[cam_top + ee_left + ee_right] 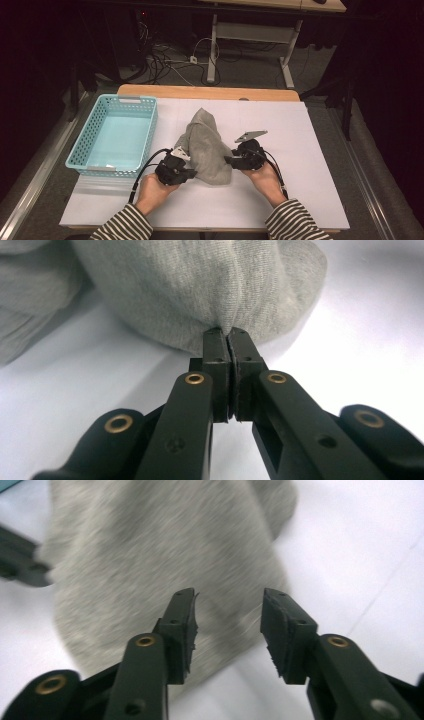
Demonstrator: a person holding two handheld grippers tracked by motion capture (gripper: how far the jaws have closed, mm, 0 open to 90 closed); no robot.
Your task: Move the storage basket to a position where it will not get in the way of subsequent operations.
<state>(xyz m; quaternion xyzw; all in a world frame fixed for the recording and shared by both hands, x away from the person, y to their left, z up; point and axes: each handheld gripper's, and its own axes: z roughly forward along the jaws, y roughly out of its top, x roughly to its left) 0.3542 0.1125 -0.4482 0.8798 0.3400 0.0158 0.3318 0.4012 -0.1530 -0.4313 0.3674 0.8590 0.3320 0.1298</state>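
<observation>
A grey cloth (206, 145) lies bunched in the middle of the white table (300, 130). My left gripper (186, 170) sits at its near left edge, and in the left gripper view its tips (228, 335) are shut on a pinch of the grey cloth (200, 285). My right gripper (234, 161) is at the cloth's near right edge. In the right gripper view it (227, 612) stands open just above the grey cloth (150, 565), with nothing between its fingers.
A light blue plastic basket (82, 150) stands empty on the left of the table. Bare white table lies to the right and in front of the cloth. Beyond the far edge are desk legs and cables on the floor.
</observation>
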